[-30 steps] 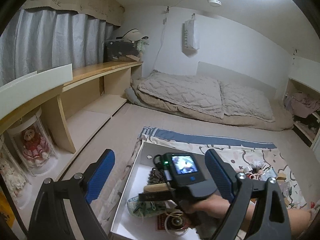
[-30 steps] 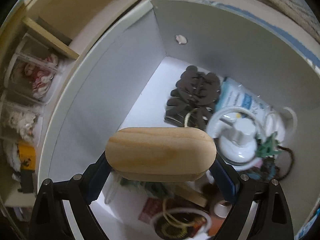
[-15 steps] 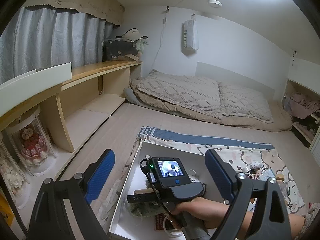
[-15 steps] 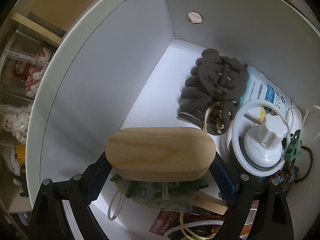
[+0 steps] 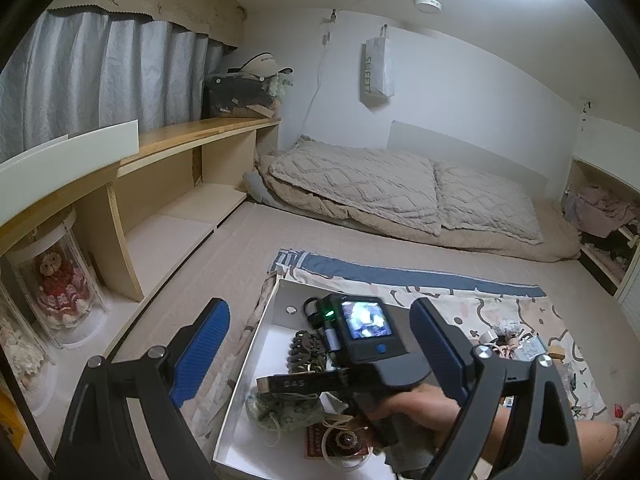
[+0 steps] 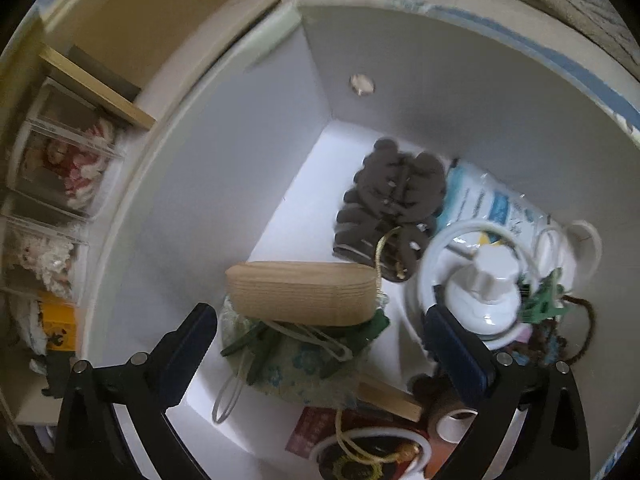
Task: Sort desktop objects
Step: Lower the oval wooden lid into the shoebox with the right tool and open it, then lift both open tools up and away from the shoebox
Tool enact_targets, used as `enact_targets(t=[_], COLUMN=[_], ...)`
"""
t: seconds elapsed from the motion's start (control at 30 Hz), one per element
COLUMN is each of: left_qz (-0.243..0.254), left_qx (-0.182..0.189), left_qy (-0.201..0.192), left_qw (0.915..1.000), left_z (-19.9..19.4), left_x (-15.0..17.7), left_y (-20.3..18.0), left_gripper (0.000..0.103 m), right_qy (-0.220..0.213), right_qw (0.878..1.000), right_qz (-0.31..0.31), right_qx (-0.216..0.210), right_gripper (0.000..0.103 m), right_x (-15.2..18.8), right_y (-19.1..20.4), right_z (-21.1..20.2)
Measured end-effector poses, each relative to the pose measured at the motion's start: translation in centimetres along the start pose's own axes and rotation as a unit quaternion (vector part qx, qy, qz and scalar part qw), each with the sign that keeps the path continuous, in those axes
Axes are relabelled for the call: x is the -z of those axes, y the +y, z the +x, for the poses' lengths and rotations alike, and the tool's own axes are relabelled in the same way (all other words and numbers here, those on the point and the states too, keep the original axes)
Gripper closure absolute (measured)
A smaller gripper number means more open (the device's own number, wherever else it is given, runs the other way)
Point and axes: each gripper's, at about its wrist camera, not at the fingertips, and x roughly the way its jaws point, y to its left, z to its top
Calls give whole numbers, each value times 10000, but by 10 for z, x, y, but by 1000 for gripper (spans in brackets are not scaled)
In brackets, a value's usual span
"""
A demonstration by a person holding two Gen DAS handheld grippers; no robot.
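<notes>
Pale wood-grain block (image 6: 302,294) at 6 o'clock in white box (image 6: 224,184); green floral pouch (image 6: 296,364) beneath; dark brown claw clip (image 6: 390,208) at 1 o'clock.

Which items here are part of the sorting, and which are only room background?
Job:
- oval pale wooden block, released onto a green fabric pouch
- white cardboard box
- open right hand-held gripper
- dark brown hair claw

Background:
- beige quilted bedding
- doll in clear case
- grey curtain

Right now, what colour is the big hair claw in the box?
Dark brown hair claw, clearest in the right wrist view.
</notes>
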Motion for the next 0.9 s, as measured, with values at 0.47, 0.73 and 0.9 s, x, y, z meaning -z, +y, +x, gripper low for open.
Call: enact_targets(t=[0.47, 0.73, 0.9], left_qz=[-110, -36, 3], left_qx=[42, -84, -95], left_qy=[205, 205, 262], left_qw=[9997, 9997, 9996], left_z=[7, 8, 11], left_x=[4, 6, 8], left_y=[-2, -2, -2], left_gripper=[11, 11, 11], right_qy=[-1586, -2029, -2329], right_qw=[9858, 9757, 9671], right_qz=[-407, -811, -991], right_qx=[-364, -168, -268], right_gripper=[0, 0, 0], right_x=[15, 43, 56], right_y=[-31, -41, -45], right_z=[-94, -139, -164])
